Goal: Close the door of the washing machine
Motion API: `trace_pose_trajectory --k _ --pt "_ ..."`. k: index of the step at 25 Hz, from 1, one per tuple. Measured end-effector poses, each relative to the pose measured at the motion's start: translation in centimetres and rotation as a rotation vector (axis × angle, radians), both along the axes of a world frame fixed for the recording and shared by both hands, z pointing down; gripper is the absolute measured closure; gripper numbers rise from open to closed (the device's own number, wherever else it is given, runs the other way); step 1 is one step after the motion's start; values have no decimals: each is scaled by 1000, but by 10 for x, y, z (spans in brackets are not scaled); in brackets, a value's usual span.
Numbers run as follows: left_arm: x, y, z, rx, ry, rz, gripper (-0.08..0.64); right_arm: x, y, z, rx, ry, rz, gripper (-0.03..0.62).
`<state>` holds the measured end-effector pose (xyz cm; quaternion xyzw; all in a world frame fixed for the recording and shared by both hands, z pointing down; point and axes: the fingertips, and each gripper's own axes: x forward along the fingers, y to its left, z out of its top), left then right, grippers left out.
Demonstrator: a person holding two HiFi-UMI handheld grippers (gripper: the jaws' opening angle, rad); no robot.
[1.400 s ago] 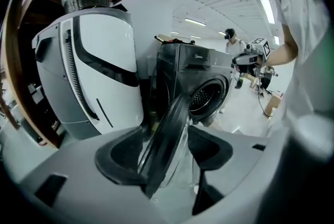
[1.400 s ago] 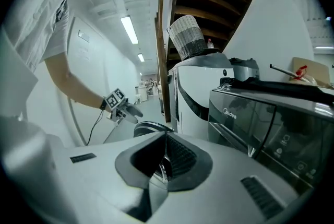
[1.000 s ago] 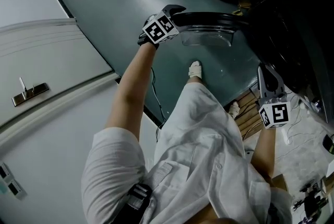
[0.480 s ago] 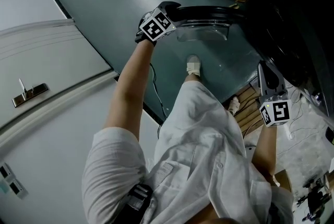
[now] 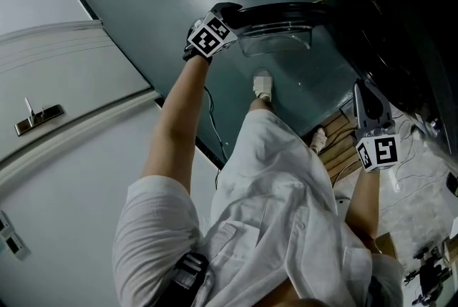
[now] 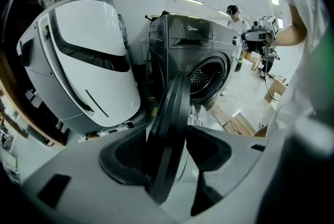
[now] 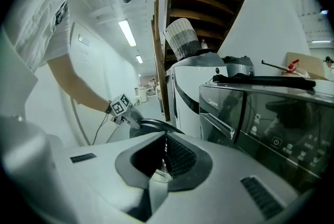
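The washing machine point(image 6: 201, 56) is dark grey with its drum opening point(image 6: 209, 79) uncovered; in the head view it is the dark bulk point(image 5: 401, 26) at the right. Its round door point(image 5: 275, 16), a black rim around a glass bowl, stands swung out. My left gripper point(image 5: 223, 18) straddles the free edge of the rim point(image 6: 169, 124). Its jaws are closing; the rim lies against the left pad point(image 6: 125, 157), with a gap to the other. My right gripper point(image 5: 366, 101) hangs shut and holds nothing beside the machine's front point(image 7: 250, 118).
A white appliance point(image 6: 83, 61) stands left of the washer. A white cabinet with a metal latch point(image 5: 39, 116) fills the head view's left. A wooden pallet point(image 5: 336, 152) and cables point(image 5: 215, 127) lie on the green floor by my feet.
The left gripper and the door rim have shifted up the head view, toward the machine. My foot has stepped forward under the door. The right gripper has barely shifted.
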<state>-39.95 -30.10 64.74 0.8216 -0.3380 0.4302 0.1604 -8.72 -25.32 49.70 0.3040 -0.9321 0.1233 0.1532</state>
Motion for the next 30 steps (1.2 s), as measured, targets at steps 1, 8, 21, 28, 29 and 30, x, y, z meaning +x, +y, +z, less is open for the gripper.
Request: trace_pose_trajectory --k 1,8,21,28,29,30 --pt "1 4 -1 0 -2 -13 316 2 3 -1 3 -1 -2 563" --pt "15 30 -4 9 -7 -100 321 25 18 -6 24 -10 -20 563" --pt "72 91 0 -6 11 -166 347 73 48 -14 54 -21 -52 563" --pt "115 121 -2 -19 52 -165 347 97 71 -19 60 -28 -46 563" --pt "122 126 -3 -20 56 -160 347 100 75 -20 61 -30 -45 563" --pt "130 130 -3 -22 59 -156 347 104 78 -20 63 -33 -42 563"
